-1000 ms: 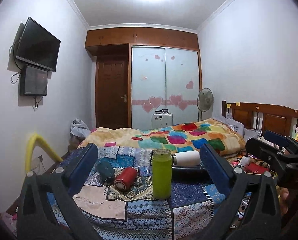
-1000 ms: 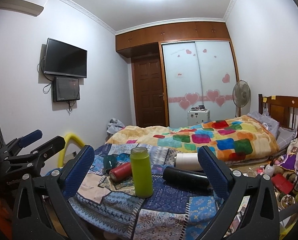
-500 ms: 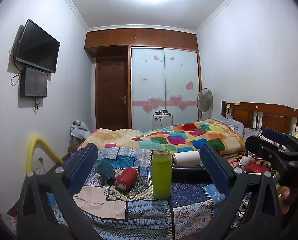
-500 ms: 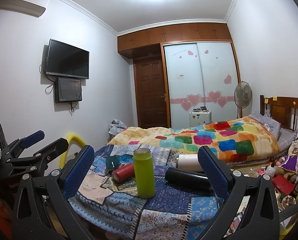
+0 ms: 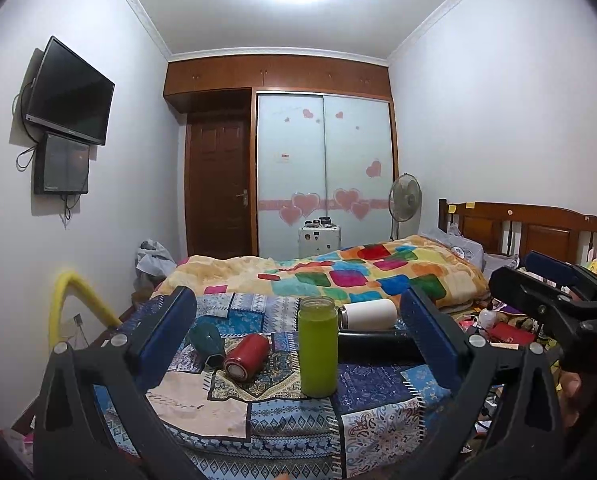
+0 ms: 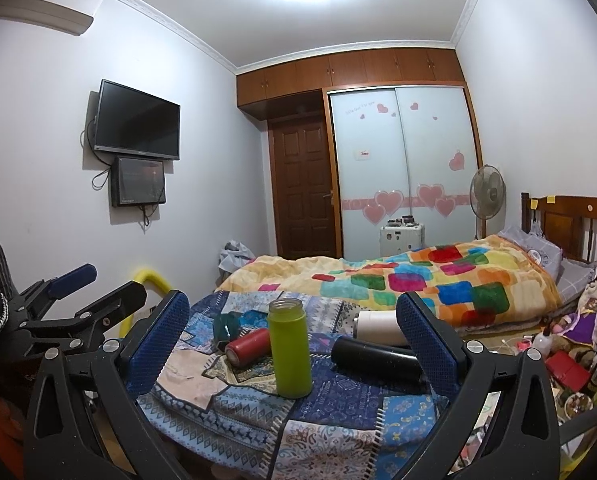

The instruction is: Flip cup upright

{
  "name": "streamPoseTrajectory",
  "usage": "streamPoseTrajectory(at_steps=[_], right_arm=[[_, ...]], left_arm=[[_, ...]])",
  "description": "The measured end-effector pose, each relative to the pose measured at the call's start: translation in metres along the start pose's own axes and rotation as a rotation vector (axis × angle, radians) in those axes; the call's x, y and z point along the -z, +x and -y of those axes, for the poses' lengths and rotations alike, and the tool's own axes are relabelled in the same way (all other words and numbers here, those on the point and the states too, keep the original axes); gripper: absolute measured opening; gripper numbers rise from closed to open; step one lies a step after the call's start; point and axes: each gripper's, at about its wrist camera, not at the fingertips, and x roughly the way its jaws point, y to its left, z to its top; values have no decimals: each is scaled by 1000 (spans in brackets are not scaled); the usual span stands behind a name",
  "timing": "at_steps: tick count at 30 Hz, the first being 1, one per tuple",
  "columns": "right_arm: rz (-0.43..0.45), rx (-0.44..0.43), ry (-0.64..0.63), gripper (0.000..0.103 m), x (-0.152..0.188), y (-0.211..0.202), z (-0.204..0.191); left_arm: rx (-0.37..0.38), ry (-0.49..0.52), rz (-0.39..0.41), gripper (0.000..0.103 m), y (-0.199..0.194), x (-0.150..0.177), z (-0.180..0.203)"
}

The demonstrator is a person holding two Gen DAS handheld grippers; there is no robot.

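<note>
**Operator A:** Report changes since the previous second.

**Operator B:** Both views show the counter (image 6: 202,364) slightly farther off; I am backing both tools away. The green bottle (image 5: 317,346) stands upright near the counter's centre, released. I judge that flip complete.

**Operator A:** Tool state?

**Operator B:** Left tool (image 5: 298,344): jaws spread wide, holding nothing. Right tool (image 6: 292,350): same, wide apart and empty.

**Operator A:** Remaining work?

**Operator B:** Four cups lie on their sides: red (image 5: 247,356), dark teal (image 5: 205,341), black (image 6: 374,358), white (image 6: 380,327). All are candidates for the next flip.

**Operator A:** Legible markings?

**Operator B:** None on the cups. Moulded letters on the right tool's body, seen from the left wrist, are too partial to read.
</note>
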Motion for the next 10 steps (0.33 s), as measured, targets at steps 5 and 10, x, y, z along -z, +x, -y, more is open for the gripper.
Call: streamPoseTrajectory(at_steps=[5,10], right_arm=[[0,2,-1,103,-1,0,1],[-7,9,5,103,-2,1,4]], left_arm=[[5,0,-9,103,2,1,-1],[7,-3,-16,103,5,3,-1]])
